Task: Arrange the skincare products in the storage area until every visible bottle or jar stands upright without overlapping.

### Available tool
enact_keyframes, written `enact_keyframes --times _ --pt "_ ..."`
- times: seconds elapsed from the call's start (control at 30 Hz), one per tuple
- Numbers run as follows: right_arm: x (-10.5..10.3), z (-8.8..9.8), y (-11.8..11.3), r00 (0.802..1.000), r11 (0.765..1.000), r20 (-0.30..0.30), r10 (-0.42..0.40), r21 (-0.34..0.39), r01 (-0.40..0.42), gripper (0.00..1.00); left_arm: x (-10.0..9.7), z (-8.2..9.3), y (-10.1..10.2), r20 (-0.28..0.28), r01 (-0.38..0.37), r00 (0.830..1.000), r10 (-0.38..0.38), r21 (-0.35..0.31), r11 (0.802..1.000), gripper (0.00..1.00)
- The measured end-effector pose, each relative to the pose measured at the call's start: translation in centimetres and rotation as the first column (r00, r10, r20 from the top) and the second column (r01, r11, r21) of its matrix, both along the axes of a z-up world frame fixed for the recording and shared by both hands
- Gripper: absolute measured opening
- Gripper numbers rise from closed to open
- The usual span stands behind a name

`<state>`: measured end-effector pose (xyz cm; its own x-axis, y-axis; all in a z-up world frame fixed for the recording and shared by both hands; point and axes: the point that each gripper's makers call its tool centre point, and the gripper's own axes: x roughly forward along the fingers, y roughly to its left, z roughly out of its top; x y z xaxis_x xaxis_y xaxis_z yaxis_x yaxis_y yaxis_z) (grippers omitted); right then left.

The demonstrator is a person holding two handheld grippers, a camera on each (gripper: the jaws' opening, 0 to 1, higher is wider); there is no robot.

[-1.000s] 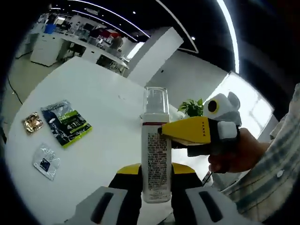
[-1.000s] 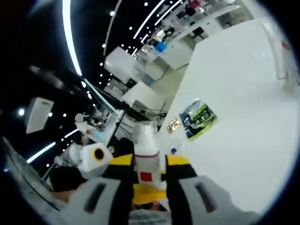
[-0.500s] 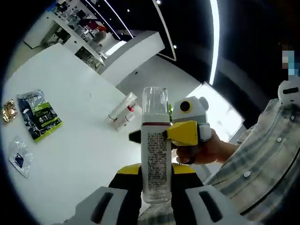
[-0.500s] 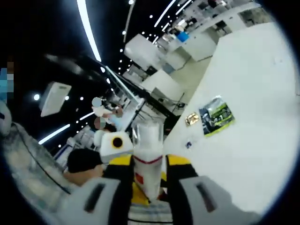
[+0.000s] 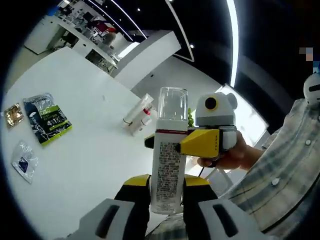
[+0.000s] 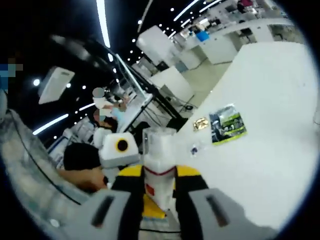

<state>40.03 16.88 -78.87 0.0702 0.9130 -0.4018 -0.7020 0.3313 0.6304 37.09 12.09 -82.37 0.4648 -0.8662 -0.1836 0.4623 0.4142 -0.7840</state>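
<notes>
Together, the left hand-held gripper (image 5: 159, 192) and right hand-held gripper (image 6: 159, 186) both clamp one white pump bottle (image 5: 167, 162), lifted above the bench (image 5: 95, 150).

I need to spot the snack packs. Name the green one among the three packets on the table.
The big packet with "4in1" print: dark with a green band. The gold packet and the clear packet beside it are smaller.

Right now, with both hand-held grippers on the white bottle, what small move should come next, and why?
Probably lower the white bottle to the white table and stand it upright. It is held in the air, the left hand-held gripper at its base and the right hand-held gripper at its upper body.
</notes>
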Motion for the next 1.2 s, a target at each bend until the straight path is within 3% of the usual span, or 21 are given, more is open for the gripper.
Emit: enact_keyframes --times 0.17,0.33,0.7,0.87,0.97,1.07,1.2 --pt "0.6 -0.2 -0.4 0.999 1.0 0.032 -0.013 -0.009 0.013 0.21 0.0 -0.9 0.2 -0.014 -0.035 0.999 0.035 0.033 0.999 0.25" --pt "1.6 -0.5 -1.0 0.997 0.999 0.067 -0.035 -0.016 0.036 0.21 -0.1 -2.4 1.2 -0.036 -0.088 0.995 0.092 0.087 0.992 0.33" --pt "5.7 -1.6 -4.3 0.983 0.988 0.122 -0.141 -0.047 0.147 0.22 -0.8 -3.3 2.0 -0.09 -0.131 0.986 0.141 0.105 0.986 0.34" --pt "8.5 -2.2 -6.6 0.956 0.969 0.192 -0.221 -0.064 0.237 0.22 -1.7 -3.9 2.1 -0.111 -0.138 0.982 0.153 0.129 0.982 0.34" --pt "10.1 -2.3 -8.1 0.931 0.952 0.234 -0.281 -0.055 0.301 0.22 -2.1 -4.3 2.2 -0.116 -0.138 0.981 0.157 0.155 0.978 0.34" --pt "11.6 -2.6 -9.7 0.892 0.929 0.3 -0.339 -0.044 0.367 0.22 -2.4 -4.3 2.2 -0.131 -0.135 0.979 0.156 0.156 0.979 0.33" --pt "12.3 -3.1 -10.9 0.866 0.914 0.329 -0.377 -0.022 0.406 0.21 -2.6 -4.2 2.3 -0.132 -0.131 0.979 0.154 0.166 0.977 0.33"
